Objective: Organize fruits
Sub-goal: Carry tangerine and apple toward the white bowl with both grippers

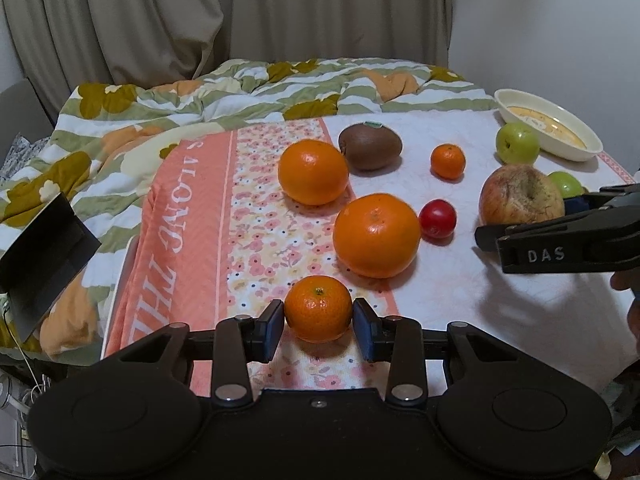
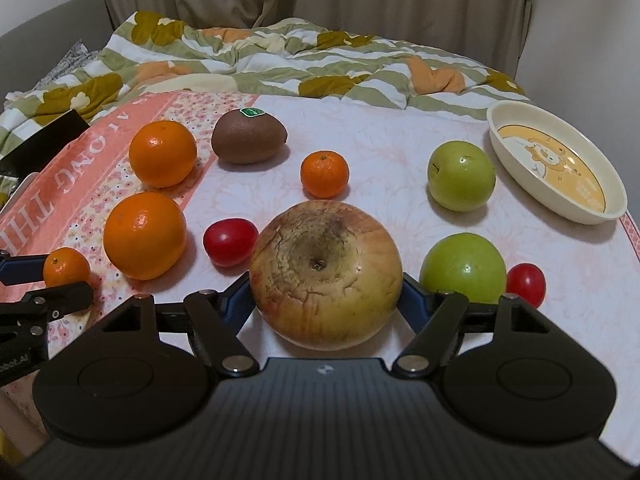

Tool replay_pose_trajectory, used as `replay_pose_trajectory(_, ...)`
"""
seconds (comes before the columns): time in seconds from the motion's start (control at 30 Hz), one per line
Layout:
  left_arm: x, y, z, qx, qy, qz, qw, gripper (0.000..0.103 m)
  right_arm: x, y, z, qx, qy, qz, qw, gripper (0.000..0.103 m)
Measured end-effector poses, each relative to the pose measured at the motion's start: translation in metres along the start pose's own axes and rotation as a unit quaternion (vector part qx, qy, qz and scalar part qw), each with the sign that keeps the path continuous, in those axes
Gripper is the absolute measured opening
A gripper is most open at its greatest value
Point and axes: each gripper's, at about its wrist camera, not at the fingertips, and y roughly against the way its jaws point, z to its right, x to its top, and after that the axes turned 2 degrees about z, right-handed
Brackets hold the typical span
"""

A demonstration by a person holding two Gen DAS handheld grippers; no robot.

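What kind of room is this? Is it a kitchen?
Probably a bedroom, not a kitchen. The fruit sits on a cloth spread over a bed with a rumpled flowered quilt, and curtains hang behind it.

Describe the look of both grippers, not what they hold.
Left gripper: matte black body, round side discs, silver rivets on linkage arms, dark blue pads. Right gripper: same black build, ribbed top, small logo, blue pads; white "DAS" lettering on its finger.

Matt black plastic on right hand-held gripper (image 2: 326, 300), with shiny metal rivets. Rough, cracked, dull skin on apple (image 2: 326, 274) between its fingers. Glossy green apple (image 2: 463, 268) just right; fuzzy kiwi (image 2: 249, 136) beyond; glazed dish (image 2: 558, 162) far right; printed cloth (image 2: 380, 140) beneath.
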Motion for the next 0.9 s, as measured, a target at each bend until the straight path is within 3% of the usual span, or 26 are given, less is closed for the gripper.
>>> replay_pose_trajectory(0.47,0.019,0.04,0.04,0.036,0.017,0.016,0.9991,0.041,0.004,0.054,0.035,0.06,-0.004,0.046,0.997,0.089)
replay_pose_trajectory(0.63,0.039,0.058,0.078,0.047,0.035,0.027,0.9979,0.041,0.014,0.084,0.078,0.082,-0.003,0.054,0.995,0.089)
replay_pose_trajectory(0.9,0.081,0.067,0.146,0.04,0.058,0.054,0.996,0.041,0.034,0.119,0.165,0.072,0.008,0.067,0.995,0.089)
